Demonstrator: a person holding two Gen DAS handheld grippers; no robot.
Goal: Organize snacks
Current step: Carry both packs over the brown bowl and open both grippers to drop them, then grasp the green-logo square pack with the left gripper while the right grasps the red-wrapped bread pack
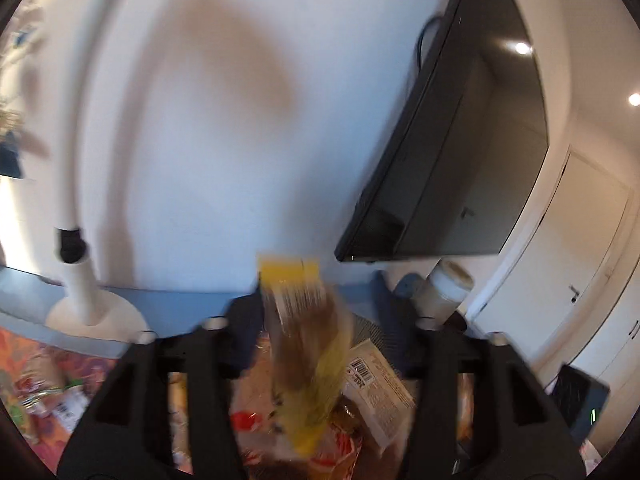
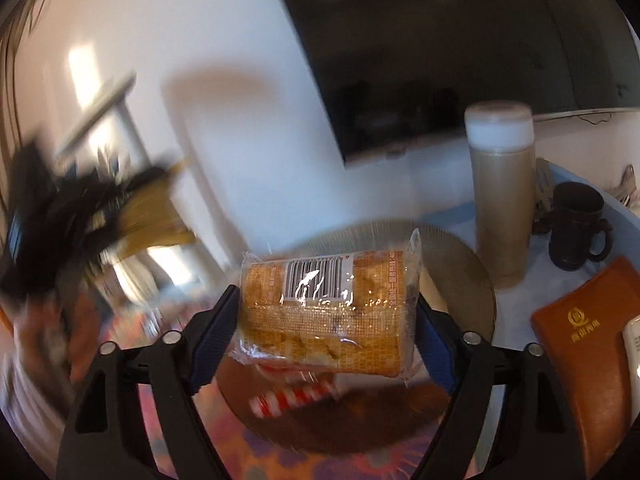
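the left claw (image 1: pixel 316 344) is spread wide, and a blurred yellow packet (image 1: pixel 308 356) hangs loose between its fingers, touching neither pad, above a heap of snacks (image 1: pixel 376 388) on the desk (image 1: pixel 180 308). the right claw (image 2: pixel 326 332) is spread too, with an orange cracker pack (image 2: pixel 328 312) lying across the gap; whether the pads press it i cannot tell. below it sits a glass plate (image 2: pixel 476 280) holding a striped wrapper (image 2: pixel 296 396). a flask (image 2: pixel 500 196), dark mug (image 2: pixel 576 228) and brown case (image 2: pixel 588 356) stand to the right.
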